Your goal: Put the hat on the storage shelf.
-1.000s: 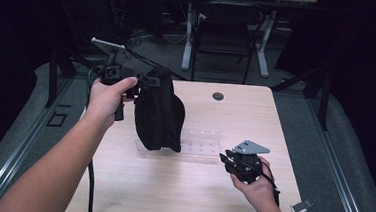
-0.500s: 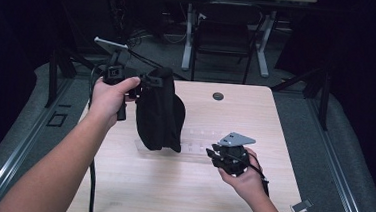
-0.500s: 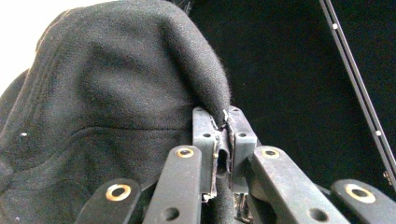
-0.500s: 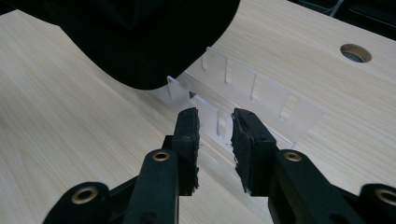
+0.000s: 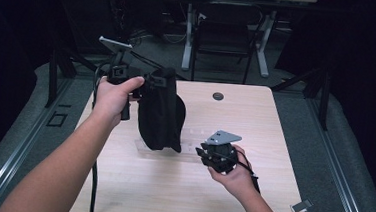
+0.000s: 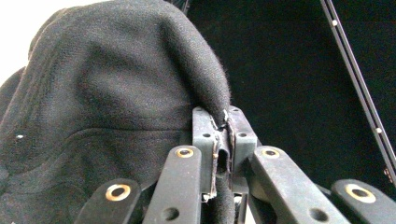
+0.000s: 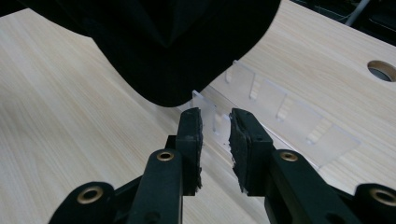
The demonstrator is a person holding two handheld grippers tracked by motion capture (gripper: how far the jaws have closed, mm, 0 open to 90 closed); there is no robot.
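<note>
The left hand-held gripper (image 5: 150, 80) is clenched on a fold of the black cloth cap (image 5: 161, 115), lifting it above the worktop (image 5: 255, 120) at about ten o'clock from the worktop's middle; in the left gripper view the two jaws meet tight with the fabric (image 6: 116, 93) pinched between them; the cap hangs down so that its lower edge sits close over a clear plastic rack (image 7: 280, 109), though whether it touches the rack is hard to tell from the high view. The right hand-held gripper (image 7: 215, 133) stands at about five o'clock from the cap, near the rack's end; its jaws have just been closing, yet a gap remains and nothing is pressed between them; the rack's nearest clear tab shows in that gap; a round hole (image 5: 218, 96) lies in the worktop at about one o'clock.
</note>
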